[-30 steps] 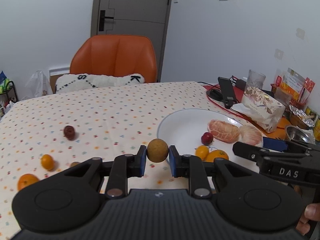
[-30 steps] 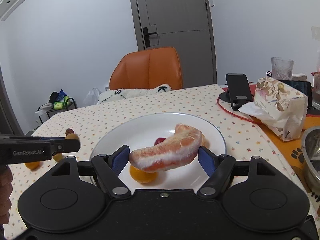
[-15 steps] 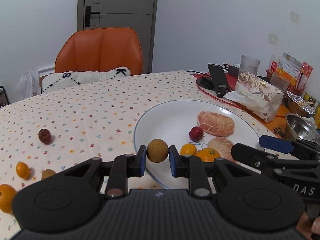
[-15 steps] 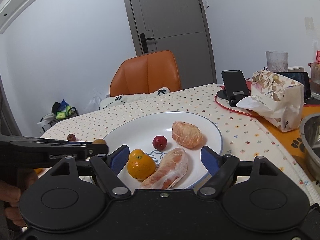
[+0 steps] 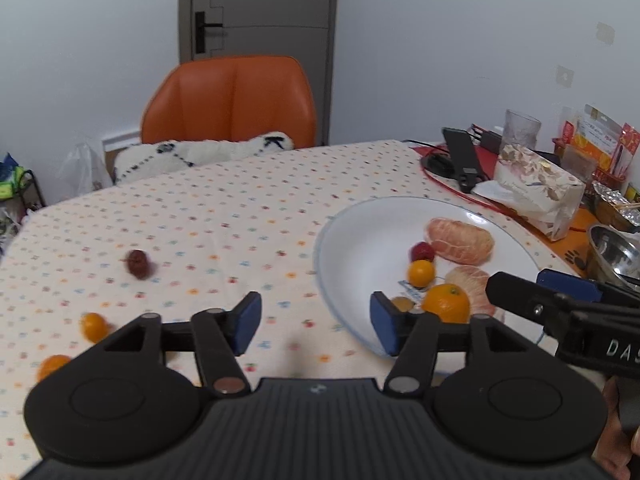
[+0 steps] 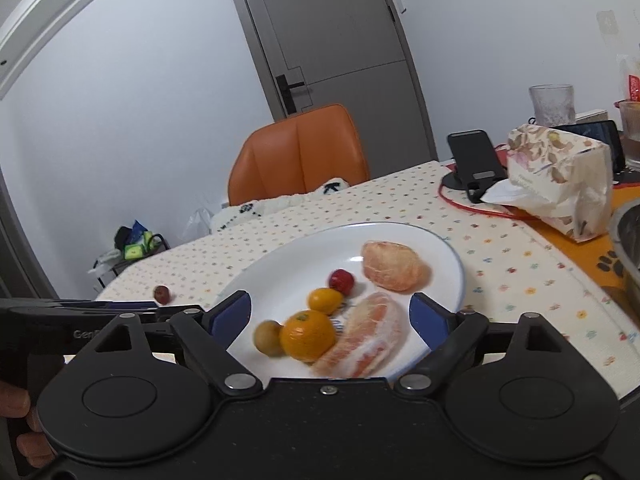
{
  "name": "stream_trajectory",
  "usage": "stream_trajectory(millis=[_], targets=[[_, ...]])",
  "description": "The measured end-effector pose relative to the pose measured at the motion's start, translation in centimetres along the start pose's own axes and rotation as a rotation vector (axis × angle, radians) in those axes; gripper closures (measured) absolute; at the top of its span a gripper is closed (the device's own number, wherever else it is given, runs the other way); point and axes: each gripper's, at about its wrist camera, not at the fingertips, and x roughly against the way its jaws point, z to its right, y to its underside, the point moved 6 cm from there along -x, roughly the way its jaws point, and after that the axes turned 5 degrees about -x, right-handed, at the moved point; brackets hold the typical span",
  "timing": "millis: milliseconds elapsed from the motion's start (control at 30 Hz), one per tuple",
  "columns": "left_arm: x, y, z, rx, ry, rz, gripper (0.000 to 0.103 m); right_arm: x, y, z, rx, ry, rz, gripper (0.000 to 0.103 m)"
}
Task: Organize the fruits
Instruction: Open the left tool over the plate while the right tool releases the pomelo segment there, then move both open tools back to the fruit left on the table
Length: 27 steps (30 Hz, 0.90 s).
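The tabletop carries a white plate, the collecting place for fruit, ahead of the right tool. On it lie two peeled citrus pieces, an orange and a small brown fruit. Both tools, left tool too, stand wide and empty. A dark red fruit waits ahead-left of it.

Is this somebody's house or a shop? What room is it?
Most likely a home, probably a dining room. A table with a dotted tablecloth holds a white plate of fruit, an orange chair is pulled up to it, and a grey door stands behind.
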Motion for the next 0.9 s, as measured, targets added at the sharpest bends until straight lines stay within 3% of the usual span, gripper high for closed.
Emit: stream_trajectory(millis=[67,333,733,900], targets=[[0.8,0.1,-1.0,0.013,-0.022,0.008,0.032,0.0,0.0,-0.7,0.006,-0.009,0.004,0.013],[3.2,0.9,-4.1,0.048,-0.100,0.021,0.020,0.3,0.1,-3.0,0.022,-0.034,-0.003,0.001],[6.1,2.2,-7.7,0.094,-0.166,0.036,0.015,0.4,0.6,-5.6,0.010,-0.064,-0.024,0.000],[6.9,2.7,-9.0,0.107,-0.157,0.020,0.015,0.4,0.9,-7.1,0.037,-0.081,-0.032,0.000]])
